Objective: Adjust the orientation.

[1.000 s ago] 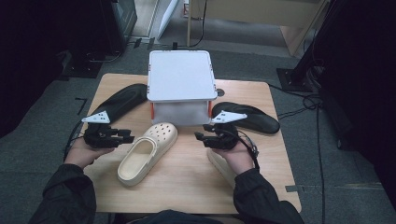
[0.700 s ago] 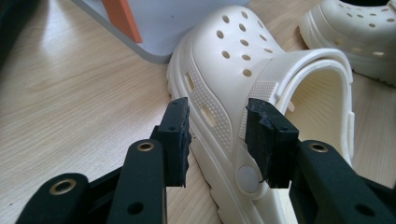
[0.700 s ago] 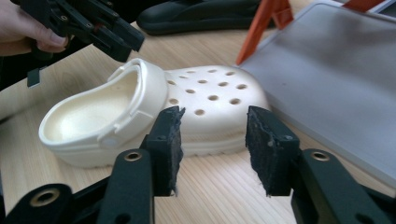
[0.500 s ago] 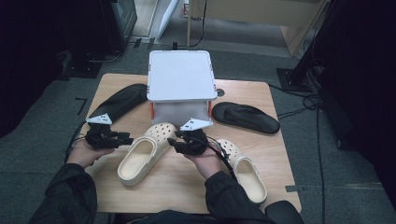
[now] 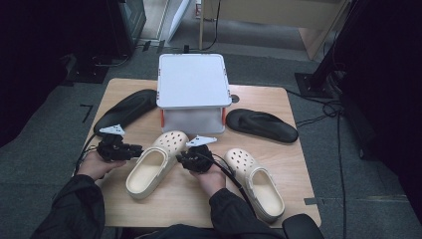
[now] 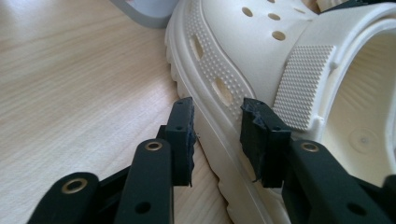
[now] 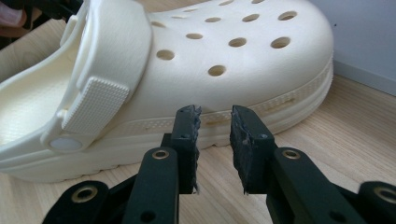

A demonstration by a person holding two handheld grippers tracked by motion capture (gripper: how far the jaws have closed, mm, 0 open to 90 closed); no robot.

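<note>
A wooden table (image 5: 298, 164) holds a lidded white storage box (image 5: 191, 92). Before it lies a cream clog (image 5: 157, 162), flanked by the left gripper (image 5: 134, 149) and right gripper (image 5: 183, 158), both parted and empty. Pinching only the rounded sole edge could let it slip or pivot.

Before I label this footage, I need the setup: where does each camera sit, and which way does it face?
High view: above the person's side, looking forward and down at the table; forearms show.
Left gripper view: on the left gripper, facing the left clog; its open jaws show.
Right gripper view: on the right gripper, facing the same clog's other side; its open jaws show.
Shared: all three show that clog.
</note>
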